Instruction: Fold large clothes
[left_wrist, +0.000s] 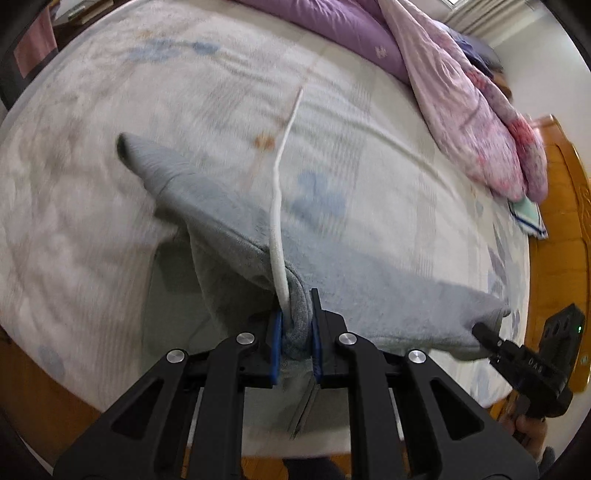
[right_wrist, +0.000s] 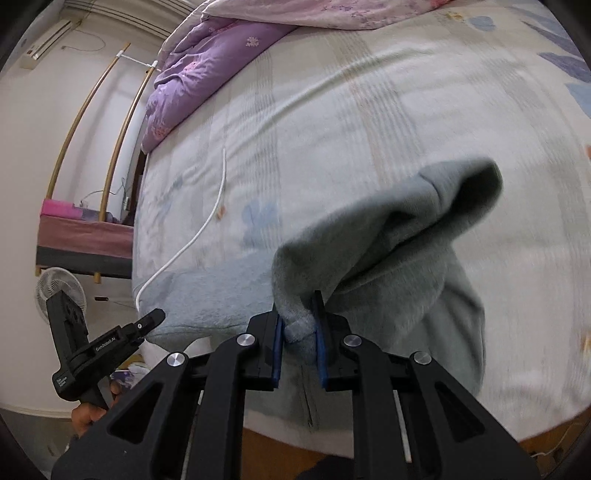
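Observation:
A large grey fleece garment (left_wrist: 369, 295) with a zipper is lifted off the bed (left_wrist: 221, 92), stretched between both grippers. My left gripper (left_wrist: 297, 317) is shut on a bunched edge of it, with a white cord (left_wrist: 280, 166) pinched alongside and trailing away over the bed. My right gripper (right_wrist: 299, 325) is shut on another fold of the garment (right_wrist: 388, 266), and a sleeve or hood opening hangs to its right. Each gripper shows in the other's view: the right one (left_wrist: 480, 330) at the garment's far corner, the left one (right_wrist: 155, 315) by the cord's end (right_wrist: 140, 295).
Purple quilt (left_wrist: 351, 29) and pink floral quilt (left_wrist: 480, 122) are piled along the bed's far side. A wooden bed frame (left_wrist: 557, 221) borders the mattress. Beside the bed stand a white fan (right_wrist: 61, 291) and a low shelf (right_wrist: 85, 236). A hand (right_wrist: 88, 413) holds the left gripper.

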